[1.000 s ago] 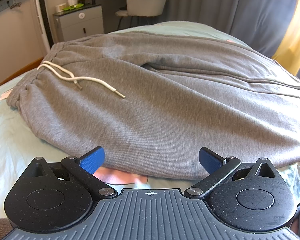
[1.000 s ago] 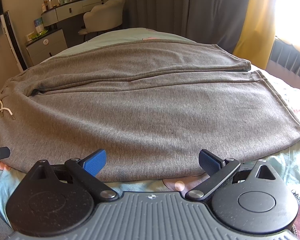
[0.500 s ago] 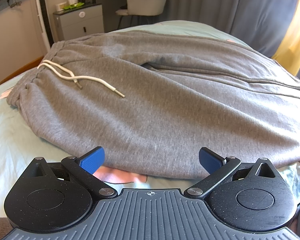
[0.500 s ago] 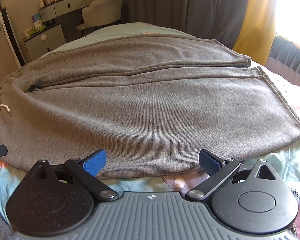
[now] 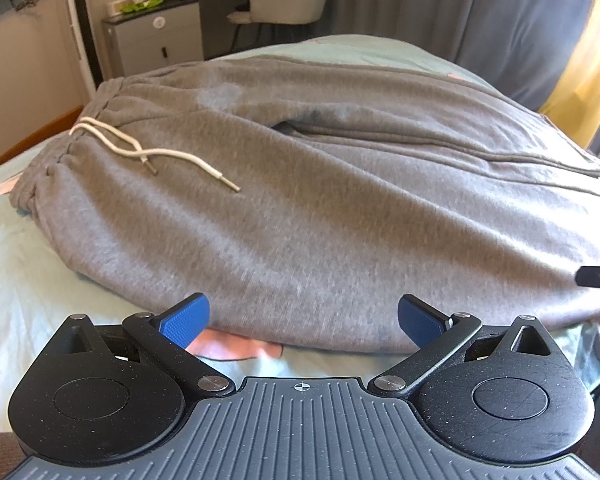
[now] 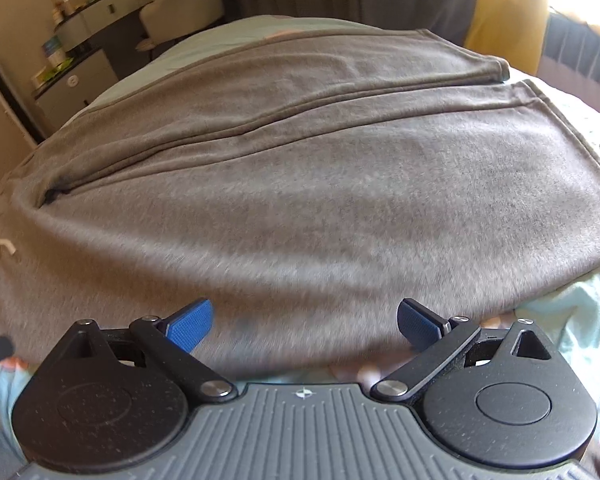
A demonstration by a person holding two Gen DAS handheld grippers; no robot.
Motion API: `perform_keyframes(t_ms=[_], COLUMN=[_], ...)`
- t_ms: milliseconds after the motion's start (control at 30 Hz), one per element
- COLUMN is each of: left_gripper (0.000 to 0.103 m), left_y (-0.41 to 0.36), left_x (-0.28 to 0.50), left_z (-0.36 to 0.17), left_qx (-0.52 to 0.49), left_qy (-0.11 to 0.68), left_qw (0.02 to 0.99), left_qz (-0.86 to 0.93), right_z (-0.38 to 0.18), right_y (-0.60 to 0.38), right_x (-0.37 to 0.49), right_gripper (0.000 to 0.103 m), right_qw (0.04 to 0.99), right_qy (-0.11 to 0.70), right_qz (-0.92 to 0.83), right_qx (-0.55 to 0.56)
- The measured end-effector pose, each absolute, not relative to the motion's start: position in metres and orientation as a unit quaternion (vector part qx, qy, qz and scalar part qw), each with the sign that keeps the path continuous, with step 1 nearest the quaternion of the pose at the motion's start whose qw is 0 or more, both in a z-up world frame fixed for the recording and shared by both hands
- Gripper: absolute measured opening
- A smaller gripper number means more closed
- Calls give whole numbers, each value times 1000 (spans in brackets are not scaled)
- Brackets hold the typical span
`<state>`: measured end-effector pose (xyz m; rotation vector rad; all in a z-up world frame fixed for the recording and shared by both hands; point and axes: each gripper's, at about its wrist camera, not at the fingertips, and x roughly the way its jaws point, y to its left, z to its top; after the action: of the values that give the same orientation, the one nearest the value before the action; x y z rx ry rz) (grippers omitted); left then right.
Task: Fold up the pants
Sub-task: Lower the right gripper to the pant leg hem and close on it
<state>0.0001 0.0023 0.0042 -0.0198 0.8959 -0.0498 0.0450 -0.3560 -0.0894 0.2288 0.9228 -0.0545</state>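
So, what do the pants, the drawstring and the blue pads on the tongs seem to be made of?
Pants: grey knit, likely cotton fleece; matte, heathered, slightly fuzzy surface.
Drawstring: off-white woven cord with small, possibly metal tips.
Pads: blue, probably rubber or soft plastic; a fine grid texture shows.

pants (image 5: 320,208) are plain heather grey with an off-white drawstring (image 5: 140,152); bed (image 5: 28,280) sheet is pale mint with pink print patches; both hand-held gripper bodies are black, ribbed grey base, textured blue pads (image 5: 184,322); curtains (image 6: 504,12) grey and mustard yellow
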Motion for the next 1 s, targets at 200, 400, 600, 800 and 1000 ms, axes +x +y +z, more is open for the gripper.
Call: perform_keyframes(t_ms=[200, 400, 600, 800, 1000], left_gripper=[103, 103, 103, 103, 103], left_y=[-3, -21, -9, 29, 55], left_x=[34, 105, 143, 162, 173], left_z=[38, 49, 6, -6, -29], left_qx=[-36, -35, -44, -76, -87], left_qy=[405, 366, 362, 326, 304], left_qw=[913, 930, 931, 938, 938], left_qz=[-15, 1, 25, 88, 139], right_z=[-113, -125, -121, -65, -56], right_y=[-364, -370, -367, -403, -426], right_x=[77, 84, 96, 171, 332], right_gripper=[99, 99, 99, 99, 75], right_qw=[864, 855, 841, 883, 885], right_qy=[484, 494, 525, 422, 381], right_qz=[-74, -77, -64, -50, -110], right_qx=[113, 138, 110, 199, 244])
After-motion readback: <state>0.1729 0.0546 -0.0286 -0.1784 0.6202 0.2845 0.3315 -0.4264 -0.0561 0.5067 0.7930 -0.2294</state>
